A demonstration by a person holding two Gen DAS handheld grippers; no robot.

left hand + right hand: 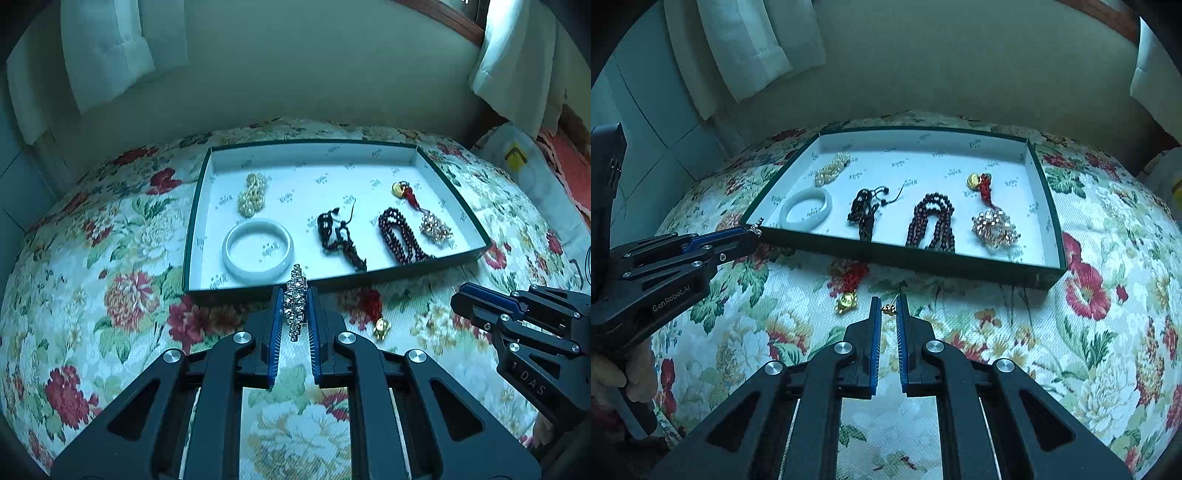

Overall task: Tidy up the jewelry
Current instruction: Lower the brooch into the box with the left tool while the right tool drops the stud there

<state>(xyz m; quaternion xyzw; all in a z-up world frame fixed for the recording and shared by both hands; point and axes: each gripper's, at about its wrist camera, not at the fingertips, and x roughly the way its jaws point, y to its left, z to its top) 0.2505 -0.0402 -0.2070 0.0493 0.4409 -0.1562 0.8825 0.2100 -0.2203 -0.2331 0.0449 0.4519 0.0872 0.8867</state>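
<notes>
My left gripper [295, 295] is shut on a silver crystal bracelet [296, 302], held upright above the cloth just before the tray's near wall. My right gripper [888, 301] is shut on a tiny gold ear stud [887, 308], lifted off the cloth. The green-rimmed white tray [406, 268] holds a pearl piece [252, 195], a white bangle [258, 247], a dark cord bracelet [340, 236], a dark red bead string [400, 236], a gold charm on red cord [404, 192] and a crystal cluster [436, 227]. Another gold charm [847, 301] with a red tassel lies on the cloth.
A floral cloth [122, 295] covers the round table. Behind it stand a pale wall and white curtains [107, 48]. A white bag [524, 166] sits at the far right. A hand [613, 373] holds the left gripper's handle.
</notes>
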